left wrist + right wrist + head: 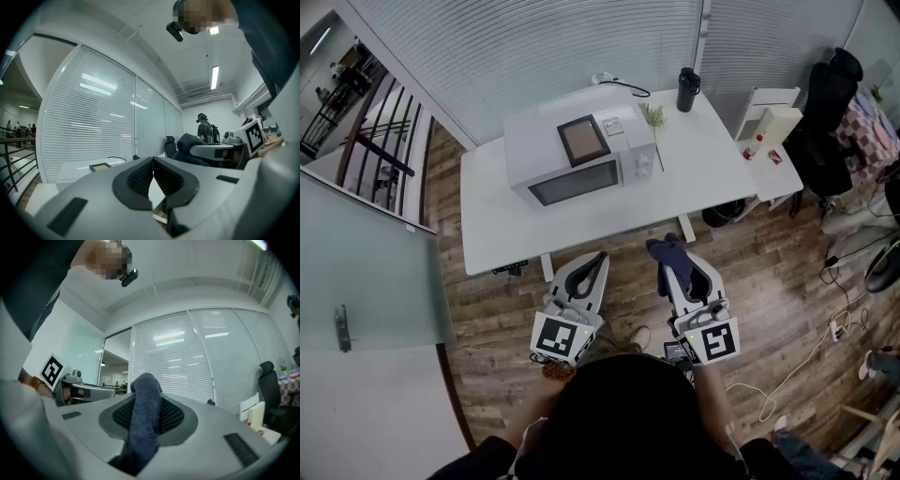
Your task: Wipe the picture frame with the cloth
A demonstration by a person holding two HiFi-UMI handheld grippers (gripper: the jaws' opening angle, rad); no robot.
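The picture frame (583, 139), dark-rimmed with a brownish face, lies flat on top of the microwave (581, 159) on the white table (712, 178). In the left gripper view the picture frame (100, 166) shows far off. My right gripper (673, 260) is shut on a dark blue cloth (668, 253), which bunches out past its tips; in the right gripper view the cloth (144, 420) runs between the jaws. My left gripper (596, 262) is shut with nothing in it. Both grippers hover short of the table's near edge, over the wooden floor.
A black bottle (687, 89), a small plant (654, 114) and a cable lie at the table's back. A white side unit (773, 131) and a black chair (825, 112) stand to the right. A glass door (366, 272) is at the left.
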